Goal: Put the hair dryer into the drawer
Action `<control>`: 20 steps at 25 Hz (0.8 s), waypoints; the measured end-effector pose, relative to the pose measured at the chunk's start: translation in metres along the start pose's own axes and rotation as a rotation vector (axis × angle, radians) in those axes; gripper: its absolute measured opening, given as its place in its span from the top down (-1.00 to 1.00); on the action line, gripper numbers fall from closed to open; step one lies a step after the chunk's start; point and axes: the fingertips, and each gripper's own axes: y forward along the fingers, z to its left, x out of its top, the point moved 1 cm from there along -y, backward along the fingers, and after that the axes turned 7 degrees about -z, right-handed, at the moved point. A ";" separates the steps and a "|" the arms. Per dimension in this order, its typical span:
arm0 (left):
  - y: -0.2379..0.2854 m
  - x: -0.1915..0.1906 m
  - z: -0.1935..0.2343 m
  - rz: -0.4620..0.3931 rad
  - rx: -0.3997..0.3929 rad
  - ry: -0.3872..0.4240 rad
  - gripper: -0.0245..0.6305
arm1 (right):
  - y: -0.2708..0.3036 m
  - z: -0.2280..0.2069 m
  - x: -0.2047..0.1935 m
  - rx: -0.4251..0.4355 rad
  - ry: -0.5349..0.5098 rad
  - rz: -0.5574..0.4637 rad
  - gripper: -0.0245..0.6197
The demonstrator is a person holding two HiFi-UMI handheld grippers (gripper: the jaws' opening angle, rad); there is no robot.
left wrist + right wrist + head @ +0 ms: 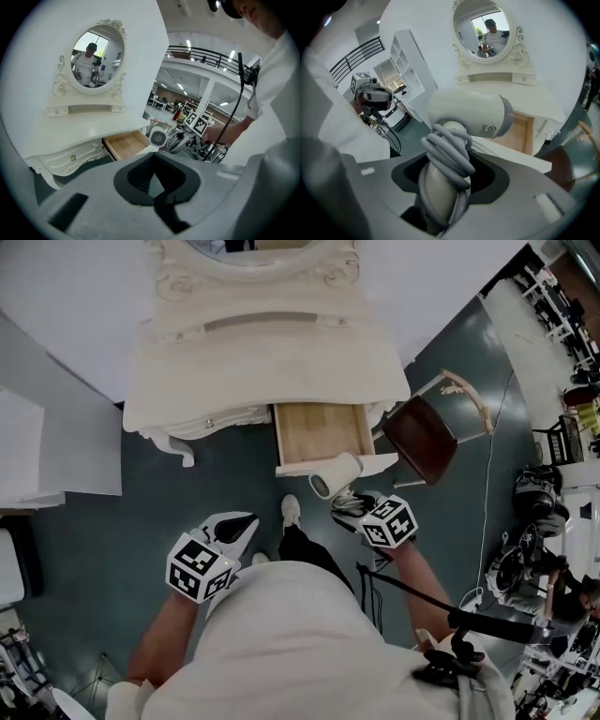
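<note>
A cream hair dryer (336, 474) with its grey cord wound round the handle (447, 154) hangs just in front of the open wooden drawer (322, 432) of the white dressing table (262, 352). My right gripper (353, 499) is shut on that handle, and its barrel (468, 115) points across the drawer front. In the left gripper view the dryer's grille (158, 138) faces me beside the drawer (125, 144). My left gripper (251, 519) hangs lower left of the drawer with nothing in it, and its jaws look closed together (154, 157).
A dark-seated chair (427, 439) stands right of the drawer. The oval mirror (487, 29) tops the table. The person's shoe (291, 510) is on the dark floor below the drawer. Equipment and cables (525, 559) crowd the right side.
</note>
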 end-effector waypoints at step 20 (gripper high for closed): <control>0.092 0.091 0.081 0.055 0.171 -0.078 0.94 | 0.110 -0.167 0.071 0.269 -0.579 0.339 0.20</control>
